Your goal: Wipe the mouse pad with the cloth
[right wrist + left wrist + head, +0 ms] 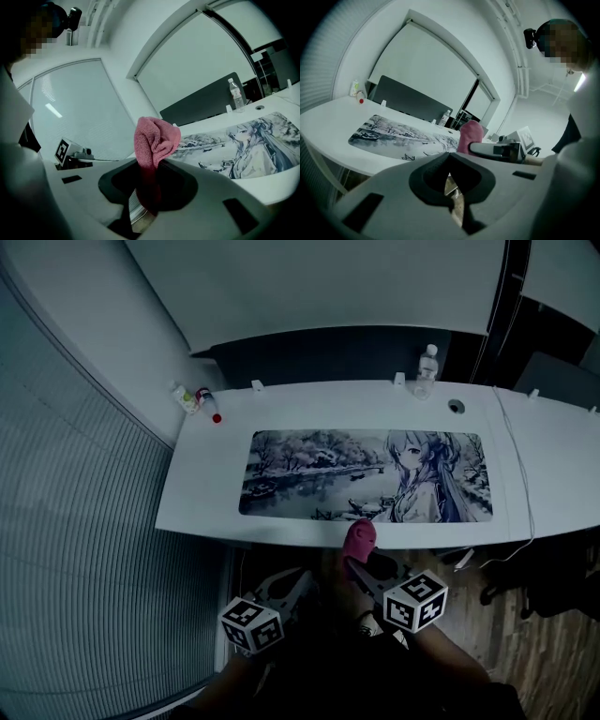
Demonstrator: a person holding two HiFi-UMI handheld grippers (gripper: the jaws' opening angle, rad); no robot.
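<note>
Your left gripper (292, 585) has its jaws together with nothing between them, low before the desk's (202, 493) near edge. Your right gripper (357, 563) is clamped on the pink cloth (360, 538), which is bunched up by the pad's (319, 474) front edge; whether it touches can't be judged. A bottle (427, 369) stands behind the pad, but its fill is unreadable.

Bunched pink cloth (157, 140) stands near the flat, illustrated mouse pad (319, 474).
</note>
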